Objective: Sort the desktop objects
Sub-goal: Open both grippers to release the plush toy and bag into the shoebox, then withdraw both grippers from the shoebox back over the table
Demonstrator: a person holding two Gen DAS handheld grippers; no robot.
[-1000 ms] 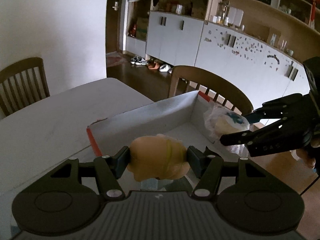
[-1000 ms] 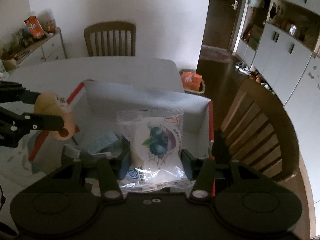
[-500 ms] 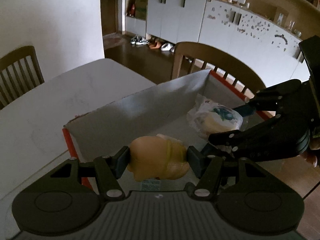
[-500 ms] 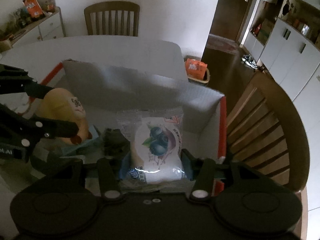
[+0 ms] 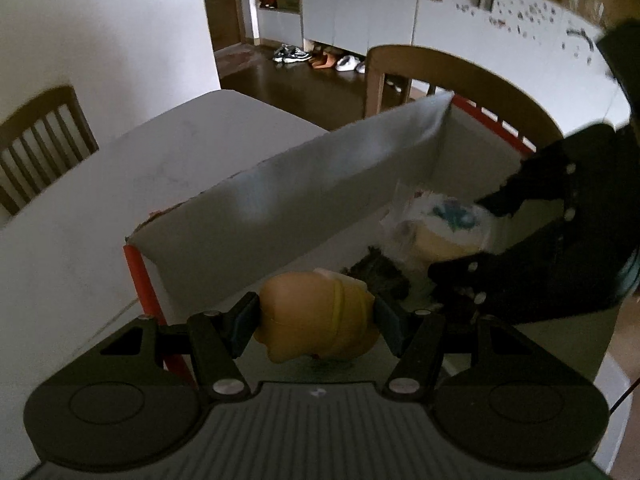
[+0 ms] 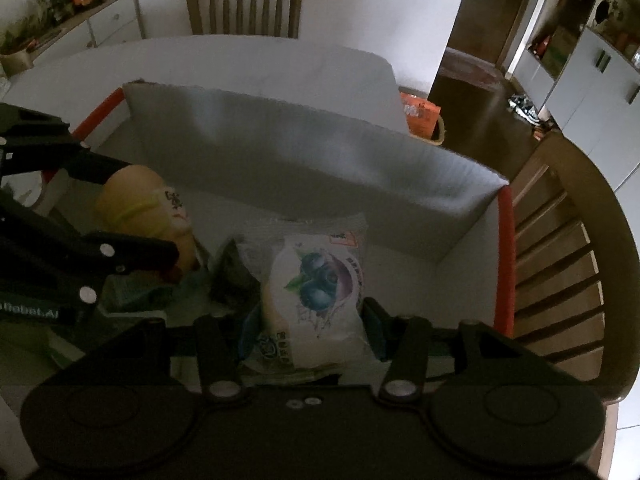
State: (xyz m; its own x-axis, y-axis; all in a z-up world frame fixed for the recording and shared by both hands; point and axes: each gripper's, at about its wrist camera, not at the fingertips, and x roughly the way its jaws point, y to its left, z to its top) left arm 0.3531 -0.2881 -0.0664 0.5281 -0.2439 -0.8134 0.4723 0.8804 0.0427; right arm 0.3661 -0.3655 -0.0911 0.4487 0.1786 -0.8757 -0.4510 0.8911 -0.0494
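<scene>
My left gripper point(image 5: 316, 322) is shut on a tan, rounded bread-like item point(image 5: 316, 322) with a yellow band, held low inside an open box point(image 5: 304, 184) with grey inner walls and red edges. The same bread item point(image 6: 144, 208) shows at the left of the right wrist view, between the left gripper's fingers point(image 6: 132, 246). My right gripper point(image 6: 308, 320) is shut on a clear packet with a blueberry picture point(image 6: 316, 284), also down inside the box point(image 6: 320, 160). In the left wrist view that blueberry packet point(image 5: 444, 220) sits between the right gripper's black fingers point(image 5: 460, 270).
Inside the box lie a dark crumpled item point(image 6: 234, 276) and a pale blue-green packet point(image 6: 136, 292). The box stands on a white table point(image 5: 100, 200). A wooden chair point(image 6: 568, 260) stands close behind the box; another chair point(image 6: 244, 4) is at the table's far side.
Both grippers have come down and forward into the box with their items still held. The box wall now looms larger in both views.
</scene>
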